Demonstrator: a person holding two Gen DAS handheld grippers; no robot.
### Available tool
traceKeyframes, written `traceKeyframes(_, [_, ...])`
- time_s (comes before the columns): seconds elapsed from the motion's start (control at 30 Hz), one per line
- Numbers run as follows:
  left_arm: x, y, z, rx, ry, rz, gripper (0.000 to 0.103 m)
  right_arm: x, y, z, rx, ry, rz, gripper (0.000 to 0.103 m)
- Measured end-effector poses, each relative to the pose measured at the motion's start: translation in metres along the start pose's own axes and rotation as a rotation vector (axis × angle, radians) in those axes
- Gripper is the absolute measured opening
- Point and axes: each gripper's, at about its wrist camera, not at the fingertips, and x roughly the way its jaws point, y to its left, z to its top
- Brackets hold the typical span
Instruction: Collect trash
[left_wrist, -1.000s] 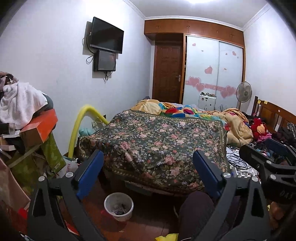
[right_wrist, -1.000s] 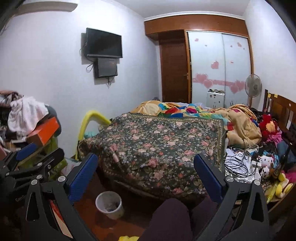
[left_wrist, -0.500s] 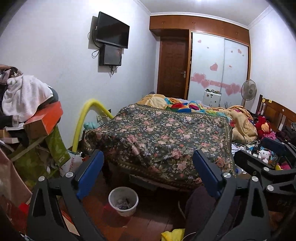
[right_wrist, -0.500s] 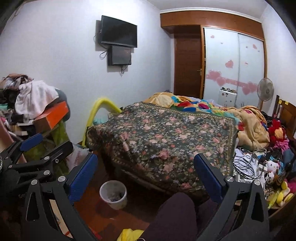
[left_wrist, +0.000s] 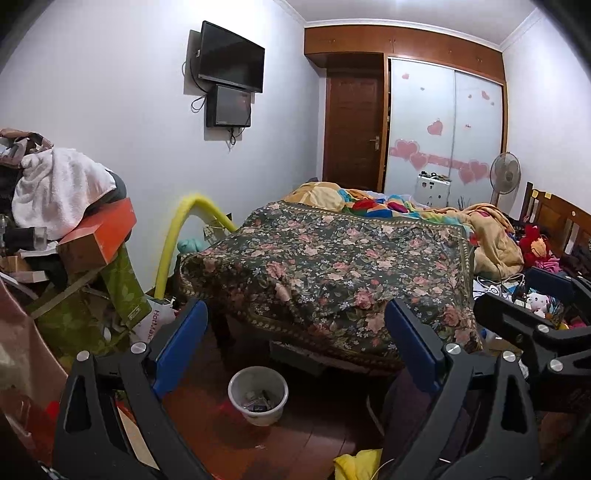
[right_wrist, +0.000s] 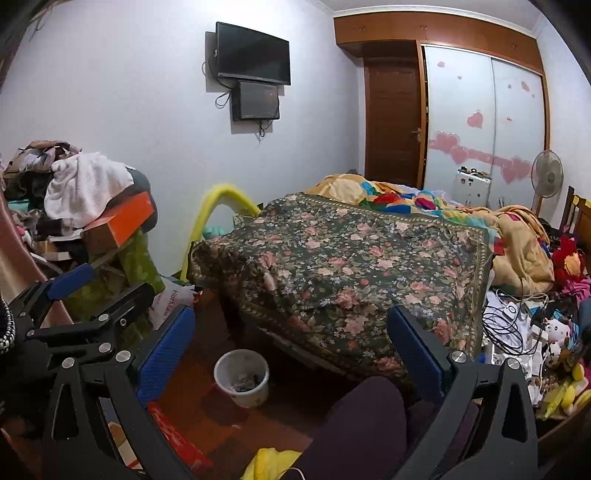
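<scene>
Left gripper (left_wrist: 295, 350) and right gripper (right_wrist: 291, 350): fingers spread wide, nothing held | white waste bin (left_wrist: 258, 395) stands on floor by floral-quilted bed (left_wrist: 332, 266) | risk: bin could be tipped by careless reach.

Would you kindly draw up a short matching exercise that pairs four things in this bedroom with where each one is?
Things:
1. white bin
2. television
3. floral blanket
4. standing fan

Places:
A. spread over the foot of the bed
B. on the floor in front of the bed
C. by the wardrobe doors with heart stickers
D. mounted high on the wall

Pairs: 1-B, 2-D, 3-A, 4-C
</scene>
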Motion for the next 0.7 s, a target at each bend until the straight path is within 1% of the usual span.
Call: traceKeyframes(0.7, [0.0013, 0.0043, -0.0071, -0.011, 0.017, 0.011, 0.097, 0.0012, 0.0048, 0.0001, -0.002, 0.002, 0.000, 0.103])
